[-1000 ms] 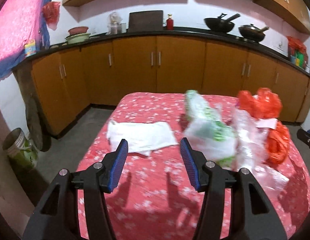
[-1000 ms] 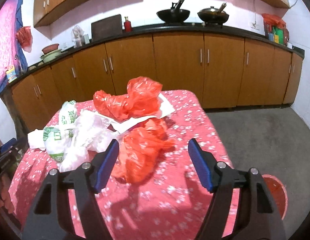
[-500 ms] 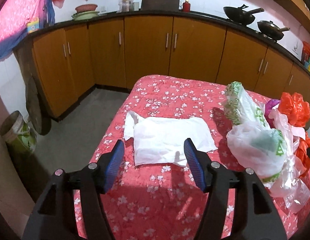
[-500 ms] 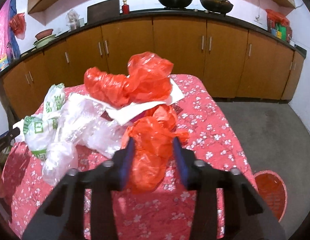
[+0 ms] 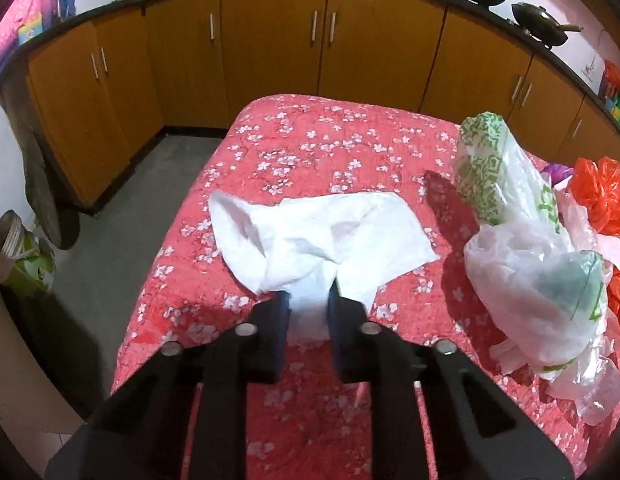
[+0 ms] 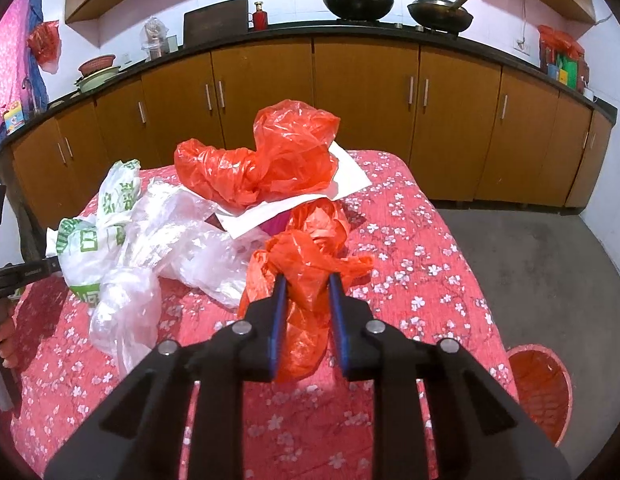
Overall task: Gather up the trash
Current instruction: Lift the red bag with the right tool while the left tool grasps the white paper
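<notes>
A white paper napkin [image 5: 350, 232] lies crumpled on the red flowered tablecloth [image 5: 310, 140]. My left gripper [image 5: 307, 300] is closing on its near edge, and the paper bunches up between the pads. A crumpled orange plastic bag [image 6: 310, 256] lies near the table's middle. My right gripper [image 6: 308, 284] is closing on it, both pads pressing its sides. Behind it sit a second orange bag [image 6: 269, 160] on a white sheet [image 6: 350, 176], clear plastic bags [image 6: 181, 232] and a green-printed white bag [image 5: 510, 220].
A red basket [image 6: 540, 384] stands on the grey floor to the table's right. Brown cabinets [image 5: 269, 48] run along the far wall under a counter with woks. A tin [image 5: 13, 252] stands on the floor at the left. A hand [image 6: 5, 344] shows at the left edge.
The left gripper moved down and forward to the napkin and closed on its edge, bunching it. The right gripper closed from wide open onto the near orange bag.
</notes>
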Action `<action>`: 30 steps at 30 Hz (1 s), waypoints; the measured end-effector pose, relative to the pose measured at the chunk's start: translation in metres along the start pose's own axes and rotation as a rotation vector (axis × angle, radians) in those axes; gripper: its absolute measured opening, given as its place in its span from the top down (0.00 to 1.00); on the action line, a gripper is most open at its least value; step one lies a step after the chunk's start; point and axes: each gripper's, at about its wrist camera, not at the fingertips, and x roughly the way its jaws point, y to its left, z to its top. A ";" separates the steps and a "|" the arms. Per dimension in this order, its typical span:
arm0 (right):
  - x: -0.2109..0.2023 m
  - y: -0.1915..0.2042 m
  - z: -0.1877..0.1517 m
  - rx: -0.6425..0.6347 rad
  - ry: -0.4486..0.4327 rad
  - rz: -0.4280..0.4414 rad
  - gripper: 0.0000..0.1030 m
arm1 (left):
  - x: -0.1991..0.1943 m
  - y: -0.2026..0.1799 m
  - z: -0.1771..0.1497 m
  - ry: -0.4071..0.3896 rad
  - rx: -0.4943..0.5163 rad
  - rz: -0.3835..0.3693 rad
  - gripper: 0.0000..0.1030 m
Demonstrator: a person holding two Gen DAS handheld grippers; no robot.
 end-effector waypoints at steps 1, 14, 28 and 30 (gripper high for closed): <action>0.000 0.000 0.000 0.000 0.000 0.000 0.79 | 0.000 0.000 -0.001 0.000 0.001 -0.002 0.95; -0.025 -0.009 -0.006 -0.019 -0.035 -0.005 0.82 | -0.046 -0.025 -0.014 -0.137 0.055 -0.084 0.98; -0.074 -0.023 0.001 -0.008 -0.119 -0.029 0.83 | -0.110 -0.053 -0.015 -0.250 0.081 -0.150 0.98; -0.082 -0.023 0.004 -0.011 -0.134 -0.030 0.83 | -0.118 -0.060 -0.015 -0.263 0.088 -0.158 0.98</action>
